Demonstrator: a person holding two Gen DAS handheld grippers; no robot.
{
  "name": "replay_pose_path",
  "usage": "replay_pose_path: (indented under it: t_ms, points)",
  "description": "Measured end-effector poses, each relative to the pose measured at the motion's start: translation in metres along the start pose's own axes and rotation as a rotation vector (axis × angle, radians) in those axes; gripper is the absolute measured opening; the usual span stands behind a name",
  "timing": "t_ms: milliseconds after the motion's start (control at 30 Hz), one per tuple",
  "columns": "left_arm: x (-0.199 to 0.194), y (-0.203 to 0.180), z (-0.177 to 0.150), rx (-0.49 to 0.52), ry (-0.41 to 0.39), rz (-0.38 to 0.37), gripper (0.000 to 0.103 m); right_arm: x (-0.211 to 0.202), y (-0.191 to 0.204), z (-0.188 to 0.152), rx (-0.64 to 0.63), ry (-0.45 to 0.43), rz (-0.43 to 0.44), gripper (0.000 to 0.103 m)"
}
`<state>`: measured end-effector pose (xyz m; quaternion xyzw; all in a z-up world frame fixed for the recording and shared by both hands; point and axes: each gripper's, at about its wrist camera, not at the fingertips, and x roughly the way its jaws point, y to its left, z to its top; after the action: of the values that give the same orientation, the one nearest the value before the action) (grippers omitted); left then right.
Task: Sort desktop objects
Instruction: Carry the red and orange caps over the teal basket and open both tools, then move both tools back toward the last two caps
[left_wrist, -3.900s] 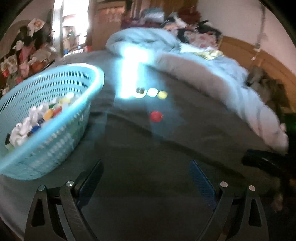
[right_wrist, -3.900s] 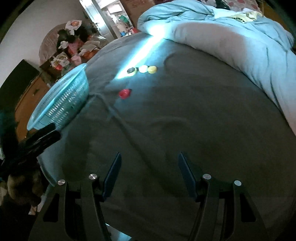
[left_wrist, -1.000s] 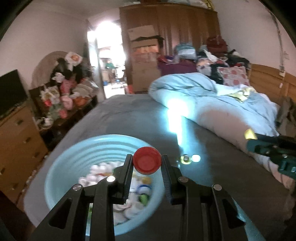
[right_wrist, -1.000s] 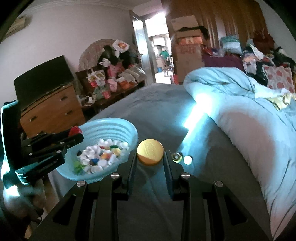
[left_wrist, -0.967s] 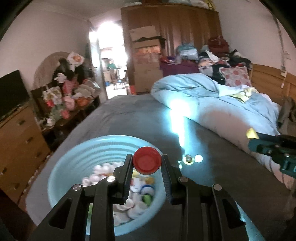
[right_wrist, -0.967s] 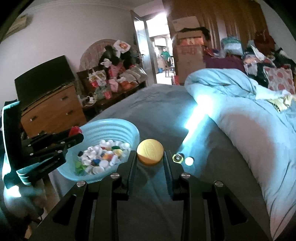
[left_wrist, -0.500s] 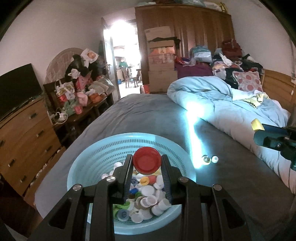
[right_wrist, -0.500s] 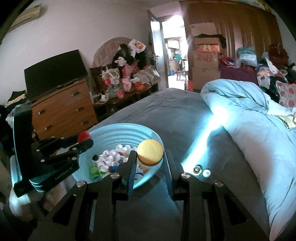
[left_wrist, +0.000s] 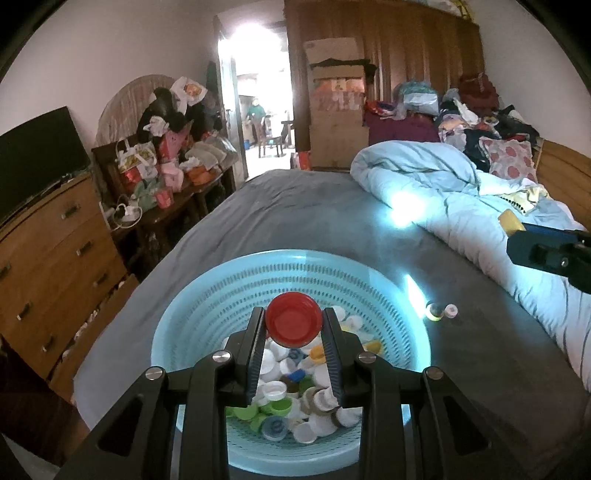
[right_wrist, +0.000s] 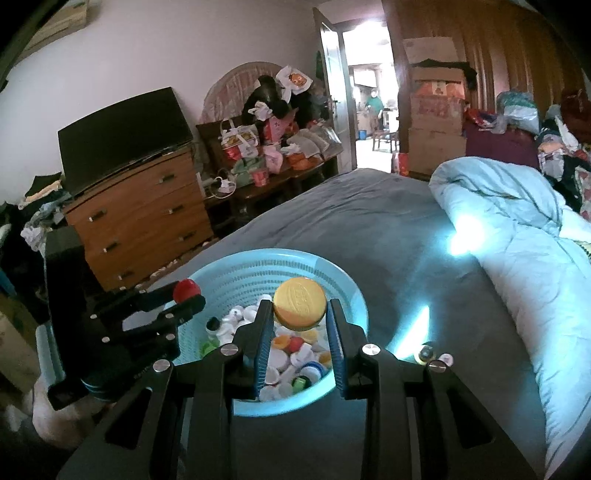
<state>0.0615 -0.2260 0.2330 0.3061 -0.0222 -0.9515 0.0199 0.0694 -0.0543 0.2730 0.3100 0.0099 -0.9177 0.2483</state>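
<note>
Red cap (left_wrist: 294, 325) sits clamped in my left gripper (left_wrist: 294, 332) above the blue basket (left_wrist: 207, 306), hollow side facing me. My right gripper (right_wrist: 300, 314) pinches a yellow cap (right_wrist: 300, 303) over the basket's near rim, its flat top toward me.

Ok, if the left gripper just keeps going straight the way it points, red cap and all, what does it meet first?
Most likely the far inner wall of the blue basket. The left gripper, shut on the red cap, points over the loose caps towards that wall. Depth is unclear, so it might instead clear the rim.
</note>
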Motion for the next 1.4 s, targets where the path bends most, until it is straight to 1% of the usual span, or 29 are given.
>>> replay_pose_path:
  t_ms: [233, 400, 533, 800, 1067, 1100, 1133, 1167, 1200, 1233, 1267, 1400]
  points:
    - [0.011, 0.021, 0.004, 0.002, 0.053, 0.005, 0.032, 0.016, 0.014, 0.006, 0.001, 0.044, 0.046, 0.025]
    - [0.031, 0.033, 0.005, 0.027, 0.137, -0.022, 0.032, 0.032, 0.015, 0.010, 0.026, 0.109, 0.087, 0.025]
    - [0.045, 0.044, 0.005, 0.017, 0.176, -0.022, 0.032, 0.041, 0.012, 0.010, 0.041, 0.141, 0.100, 0.025]
    - [0.061, 0.049, 0.006, 0.011, 0.197, -0.016, 0.032, 0.059, 0.013, 0.008, 0.065, 0.178, 0.118, 0.025]
    - [0.070, 0.051, 0.004, 0.003, 0.205, 0.002, 0.032, 0.069, 0.015, 0.012, 0.062, 0.185, 0.123, 0.026]
    - [0.070, 0.052, 0.004, 0.000, 0.203, 0.005, 0.035, 0.070, 0.014, 0.012, 0.063, 0.183, 0.123, 0.026]
    - [0.071, 0.053, 0.005, -0.001, 0.205, 0.009, 0.056, 0.071, 0.014, 0.013, 0.065, 0.178, 0.124, 0.026]
    - [0.071, 0.053, 0.004, 0.001, 0.200, 0.020, 0.081, 0.072, 0.013, 0.014, 0.071, 0.175, 0.123, 0.031]
    - [0.069, 0.053, 0.004, 0.005, 0.184, 0.043, 0.089, 0.072, 0.012, 0.014, 0.079, 0.174, 0.125, 0.045]
    - [0.065, 0.053, 0.003, 0.010, 0.162, 0.067, 0.092, 0.069, 0.011, 0.013, 0.086, 0.163, 0.121, 0.053]
    - [0.063, 0.053, 0.003, 0.016, 0.154, 0.074, 0.092, 0.066, 0.010, 0.013, 0.091, 0.145, 0.116, 0.058]
    - [0.054, 0.047, 0.000, 0.022, 0.144, 0.058, 0.092, 0.044, -0.004, 0.004, 0.136, 0.091, 0.128, 0.058]
